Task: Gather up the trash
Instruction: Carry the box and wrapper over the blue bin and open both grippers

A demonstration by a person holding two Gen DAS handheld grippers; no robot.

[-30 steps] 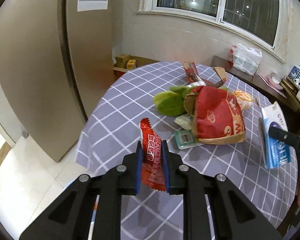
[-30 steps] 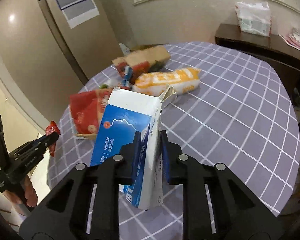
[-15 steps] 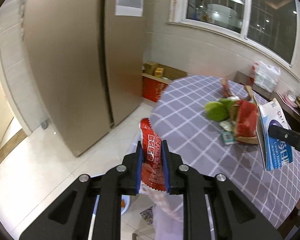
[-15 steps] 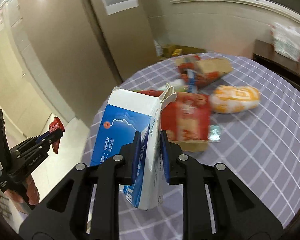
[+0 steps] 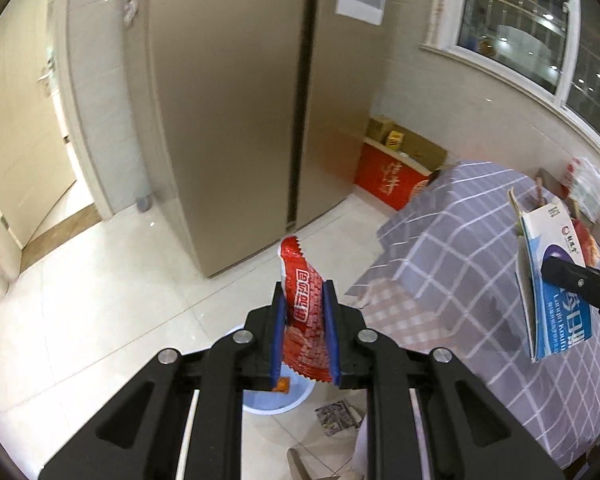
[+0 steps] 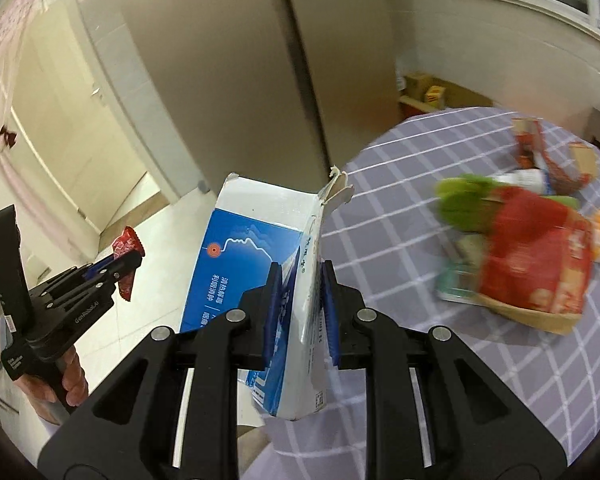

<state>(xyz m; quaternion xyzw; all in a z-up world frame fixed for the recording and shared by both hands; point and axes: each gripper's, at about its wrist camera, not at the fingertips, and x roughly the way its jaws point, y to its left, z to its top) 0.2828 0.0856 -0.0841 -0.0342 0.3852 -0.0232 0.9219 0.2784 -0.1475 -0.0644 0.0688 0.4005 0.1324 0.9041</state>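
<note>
Left tool (image 5: 305, 334) clamped on red wrapper (image 5: 306, 312) above pale blue bin (image 5: 278, 396) on floor, right tool (image 6: 298, 316) clamped on blue-white carton (image 6: 256, 264) beside tabletop (image 6: 440, 352); advisable: centre each over bin before releasing.

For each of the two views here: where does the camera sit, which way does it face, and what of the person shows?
Left wrist: on the left claw, looking down past its red wrapper to floor and fridge; no hand visible.
Right wrist: on the right claw, over its blue-white carton, toward the checked table; left hand shows.
Shared: carton, wrapper, fridge, table.
</note>
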